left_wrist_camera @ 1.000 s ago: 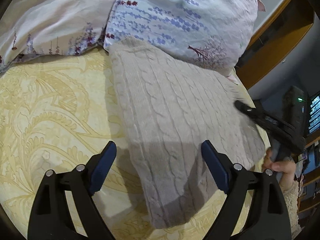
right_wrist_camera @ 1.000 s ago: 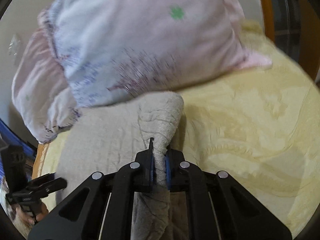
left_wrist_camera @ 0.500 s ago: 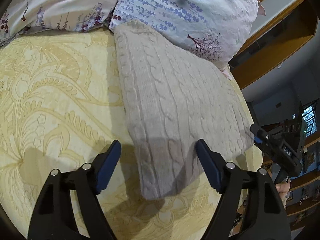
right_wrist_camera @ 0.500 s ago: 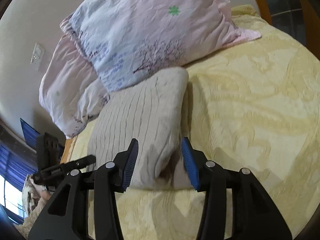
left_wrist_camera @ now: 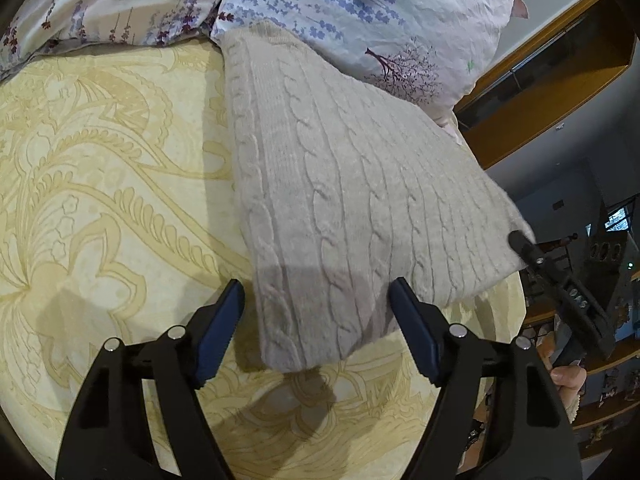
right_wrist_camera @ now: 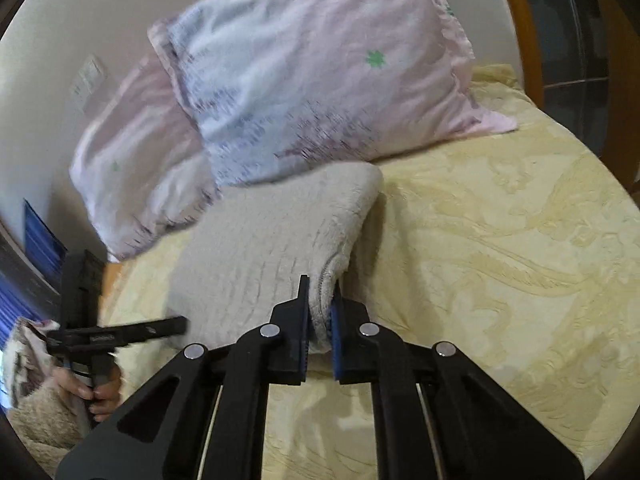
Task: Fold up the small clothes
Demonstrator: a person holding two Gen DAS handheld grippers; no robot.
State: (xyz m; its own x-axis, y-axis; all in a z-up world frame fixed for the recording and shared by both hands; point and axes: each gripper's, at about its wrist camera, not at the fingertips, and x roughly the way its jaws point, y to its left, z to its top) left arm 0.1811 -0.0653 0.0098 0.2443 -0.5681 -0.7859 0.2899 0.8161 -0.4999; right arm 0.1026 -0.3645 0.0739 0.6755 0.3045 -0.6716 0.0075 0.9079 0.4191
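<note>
A beige cable-knit sweater (left_wrist_camera: 340, 184) lies folded on the yellow patterned bedspread (left_wrist_camera: 100, 200), its far end against the pillows. My left gripper (left_wrist_camera: 316, 312) is open and straddles the sweater's near corner; neither pad touches the knit. In the right wrist view my right gripper (right_wrist_camera: 320, 304) is shut on the thick folded edge of the sweater (right_wrist_camera: 272, 248), at its near right corner. The left gripper (right_wrist_camera: 176, 326) shows at that view's left, held by a hand (right_wrist_camera: 96, 392). The right gripper (left_wrist_camera: 520, 240) shows at the sweater's right corner in the left wrist view.
Two floral pillows (right_wrist_camera: 312, 80) lean at the head of the bed, one overlapping the sweater's far end. A wooden bed frame (right_wrist_camera: 516, 20) rises behind them. The bedspread (right_wrist_camera: 500, 260) stretches to the right of the sweater. Wooden shelving (left_wrist_camera: 560, 80) stands beyond the bed's edge.
My right gripper let go of the sweater, opened, drew back, then shut again on its near folded edge. The left gripper's jaws narrowed slightly and it shifted a little along the sweater's corner.
</note>
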